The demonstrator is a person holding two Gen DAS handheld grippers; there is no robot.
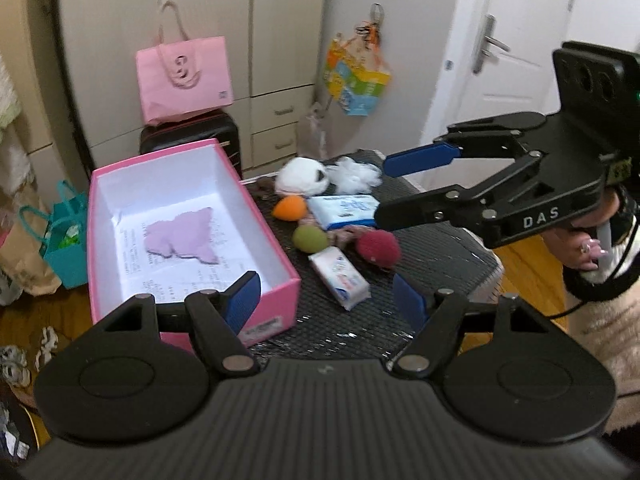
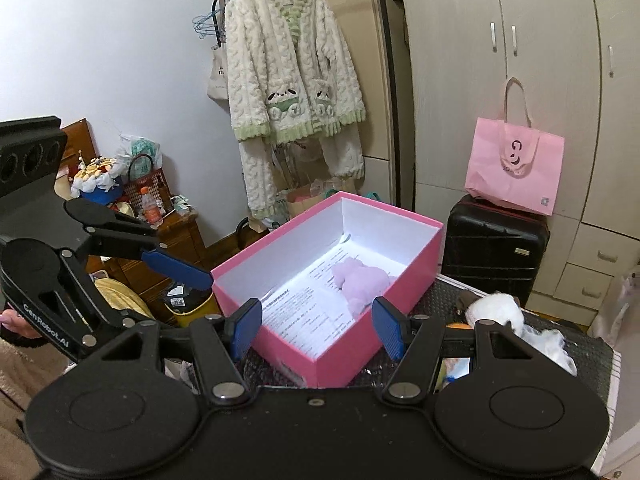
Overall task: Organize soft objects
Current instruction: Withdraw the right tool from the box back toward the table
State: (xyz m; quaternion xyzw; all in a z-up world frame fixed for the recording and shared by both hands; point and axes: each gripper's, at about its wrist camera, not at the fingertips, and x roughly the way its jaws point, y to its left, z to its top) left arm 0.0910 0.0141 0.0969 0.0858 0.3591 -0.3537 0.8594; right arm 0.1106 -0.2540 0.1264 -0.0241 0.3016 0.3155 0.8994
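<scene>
**One soft toy boxed, the rest still out**

The left gripper (image 1: 324, 300) hangs over the table (image 1: 440, 248) with jaws spread and nothing between them. The right gripper (image 2: 316, 326) is also spread and empty, above the box (image 2: 352, 344). Inside the box lies one lilac plush (image 2: 362, 280) on printed paper. By my judgement the task has barely begun: the panda (image 1: 302, 176), white fluff (image 1: 356, 174), tissue packs (image 1: 346, 210), red ball (image 1: 378, 246), green ball (image 1: 310, 238) and orange ball (image 1: 290, 208) remain on the table beside the box.

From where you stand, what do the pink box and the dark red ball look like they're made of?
The pink box looks like stiff card: matte pink outside, white inside, crisp folded edges. The dark red ball seems to be knitted or crocheted yarn, judging by its fuzzy, dull surface, though blur leaves that open.
</scene>
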